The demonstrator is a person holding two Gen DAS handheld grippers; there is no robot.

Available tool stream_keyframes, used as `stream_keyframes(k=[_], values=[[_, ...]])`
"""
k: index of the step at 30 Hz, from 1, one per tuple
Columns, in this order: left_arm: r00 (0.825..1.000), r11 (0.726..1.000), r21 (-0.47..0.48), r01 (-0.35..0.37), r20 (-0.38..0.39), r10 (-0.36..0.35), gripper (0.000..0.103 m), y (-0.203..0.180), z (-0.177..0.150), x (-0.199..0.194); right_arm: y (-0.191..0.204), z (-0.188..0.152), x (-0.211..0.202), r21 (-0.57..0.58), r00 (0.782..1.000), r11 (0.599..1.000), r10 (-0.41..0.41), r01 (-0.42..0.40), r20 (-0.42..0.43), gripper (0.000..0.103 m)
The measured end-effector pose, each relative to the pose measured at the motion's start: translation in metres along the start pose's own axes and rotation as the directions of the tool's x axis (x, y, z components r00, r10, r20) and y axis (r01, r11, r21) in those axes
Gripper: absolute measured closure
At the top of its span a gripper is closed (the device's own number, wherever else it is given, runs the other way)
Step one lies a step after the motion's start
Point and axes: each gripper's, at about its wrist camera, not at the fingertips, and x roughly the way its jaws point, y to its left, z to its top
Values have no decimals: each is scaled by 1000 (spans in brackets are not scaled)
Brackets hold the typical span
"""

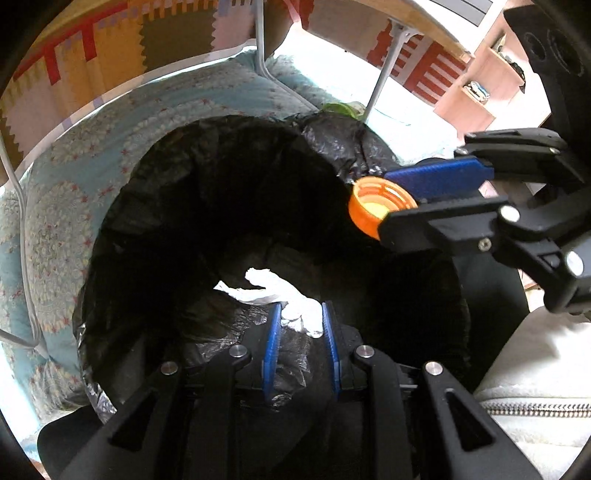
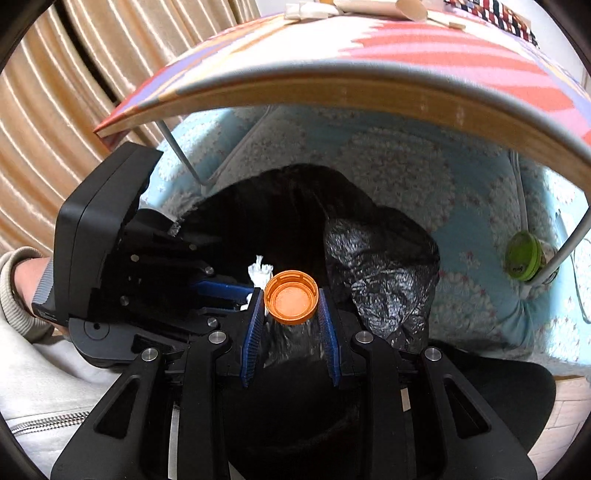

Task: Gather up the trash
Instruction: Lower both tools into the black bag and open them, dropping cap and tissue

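A black trash bag lies open on a floral quilt, also in the right wrist view. My left gripper is shut on a crumpled white tissue at the bag's near rim; the tissue also shows in the right wrist view. My right gripper is shut on an orange bottle cap, held over the bag's mouth. In the left wrist view the cap sits at the bag's right rim, between the right gripper's fingers.
A low folding table with a patterned top overhangs the bag; its metal legs stand behind. A green lid lies on the quilt by the right leg. Paper scraps lie on the table. A wooden shelf is far right.
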Motion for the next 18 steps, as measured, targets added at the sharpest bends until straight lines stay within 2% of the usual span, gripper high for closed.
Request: stream_keyframes(k=[4, 5, 6, 7, 14, 18], values=[[999, 1000, -5, -24, -24, 24, 76, 1, 2, 7, -2, -2, 4, 4, 1000, 1000, 3, -3, -9, 73], [999, 1000, -5, -25, -23, 24, 66, 2, 2, 7, -2, -2, 4, 3, 1000, 1000, 4, -4, -10, 73], [1000, 1000, -4, -25, -18, 24, 52, 1, 2, 6, -1, -1, 5, 3, 1000, 1000, 5, -5, -12, 73], [1000, 1000, -4, -30, -3, 30, 49, 1, 1, 3, 0, -2, 4, 1, 1000, 1000, 6, -6, -13, 73], [999, 1000, -28, -9, 45, 10, 48, 4, -5, -20, 3, -1, 11, -13, 999, 1000, 24, -24, -36, 73], [997, 999, -50, -22, 71, 25, 48, 9, -12, -37, 11, -6, 18, -48, 997, 998, 33, -36, -73, 73]])
